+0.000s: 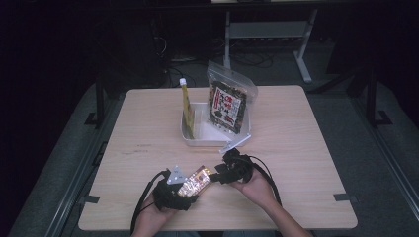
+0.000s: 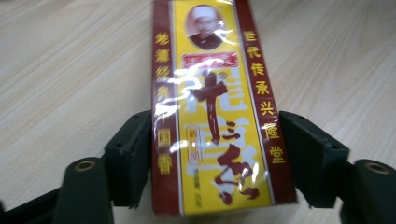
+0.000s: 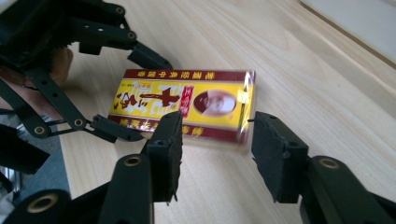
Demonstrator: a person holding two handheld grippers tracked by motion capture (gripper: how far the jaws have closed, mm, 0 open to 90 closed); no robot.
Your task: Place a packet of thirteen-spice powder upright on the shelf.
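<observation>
The worktop [image 1: 148, 128] was a light wood board. Near its front edge lay a flat box [image 1: 195, 181] with a yellow face, dark red borders and a glossy wrapper, resting on the worktop surface.

The left tool [image 1: 190, 187] was held in the person's left hand [image 1: 155, 212]. In the left gripper view, its two black jaws stood one on each long side of the box [image 2: 215, 116], and each jaw pad sat against a red border, so this tool was pinching the box across its width.

The right tool [image 1: 216, 174] was held in the right hand [image 1: 257, 185] and met the far end of the box. In the right gripper view, its jaws were spread, with worktop visible between them. The left-hand pad overlapped the near edge of the box [image 3: 187, 103]; the other pad stood just beside the box corner. Contact there could not be confirmed.

Behind the box, at mid-worktop, stood a white tray [image 1: 217, 139]. A printed bag [image 1: 228, 101] with a clear top leaned upright in its right part. A thin yellow tube [image 1: 186, 106] with a white cap stood tilted in its left part.
</observation>
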